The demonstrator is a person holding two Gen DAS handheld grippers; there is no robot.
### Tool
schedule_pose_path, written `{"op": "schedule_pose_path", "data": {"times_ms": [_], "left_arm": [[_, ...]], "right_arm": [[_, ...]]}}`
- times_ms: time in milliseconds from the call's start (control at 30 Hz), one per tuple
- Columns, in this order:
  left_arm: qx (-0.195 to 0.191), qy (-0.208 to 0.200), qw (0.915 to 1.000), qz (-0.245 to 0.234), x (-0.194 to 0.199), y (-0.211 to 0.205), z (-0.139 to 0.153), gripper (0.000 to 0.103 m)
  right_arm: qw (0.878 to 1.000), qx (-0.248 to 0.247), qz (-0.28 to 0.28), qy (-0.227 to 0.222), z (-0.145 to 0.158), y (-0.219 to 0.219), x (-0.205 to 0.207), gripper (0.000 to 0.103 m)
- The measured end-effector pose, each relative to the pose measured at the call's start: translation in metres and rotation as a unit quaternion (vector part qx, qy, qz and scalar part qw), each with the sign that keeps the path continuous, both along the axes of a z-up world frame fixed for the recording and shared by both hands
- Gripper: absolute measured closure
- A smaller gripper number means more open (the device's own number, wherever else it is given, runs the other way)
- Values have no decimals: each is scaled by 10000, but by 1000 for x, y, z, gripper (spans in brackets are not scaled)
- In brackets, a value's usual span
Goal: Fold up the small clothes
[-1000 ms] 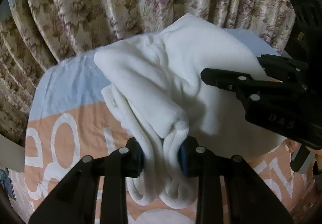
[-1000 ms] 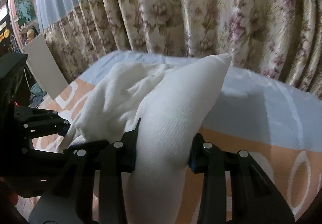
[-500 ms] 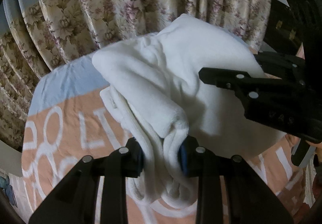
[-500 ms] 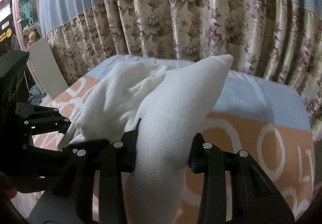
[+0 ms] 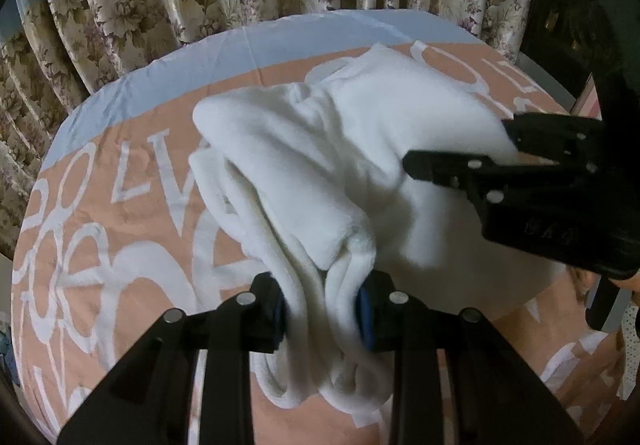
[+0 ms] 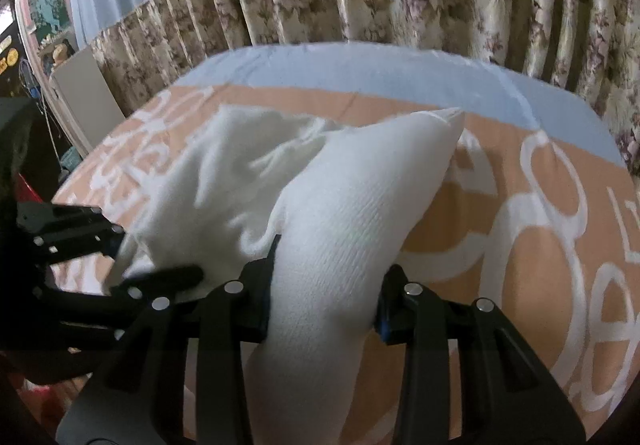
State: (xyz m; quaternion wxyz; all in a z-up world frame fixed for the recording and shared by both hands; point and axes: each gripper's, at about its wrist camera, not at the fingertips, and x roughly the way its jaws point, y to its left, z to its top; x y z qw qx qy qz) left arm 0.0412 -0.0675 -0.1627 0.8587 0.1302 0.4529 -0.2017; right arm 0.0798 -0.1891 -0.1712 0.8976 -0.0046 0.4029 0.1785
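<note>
left wrist view: both hand-held grippers [image 5: 325,311] [image 6: 324,295] pinch the white garment [image 5: 320,173], its hem bunched, blurred.

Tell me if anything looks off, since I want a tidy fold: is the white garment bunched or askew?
Yes. The white garment hangs bunched between the left gripper and right gripper, with thick wads in both jaws and rumpled folds between, not flat on the bedspread.

Left gripper [image 5: 324,309]: angled downward, jaws clamped on white fabric.
Right gripper [image 6: 324,299]: angled downward, jaws apparently clamped likewise.
</note>
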Motion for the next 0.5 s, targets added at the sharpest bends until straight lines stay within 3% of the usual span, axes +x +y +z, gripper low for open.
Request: {"op": "schedule_pose_path", "data": {"times_ms": [233, 500], "left_arm": [[-24, 98, 9999, 4, 1, 3, -11, 70], [-24, 223, 9997, 85, 0, 12, -11, 46]], "right_arm": [[9995, 196, -49, 252, -10, -8, 4, 58], [9982, 173, -94, 573, -4, -14, 4, 46]]}}
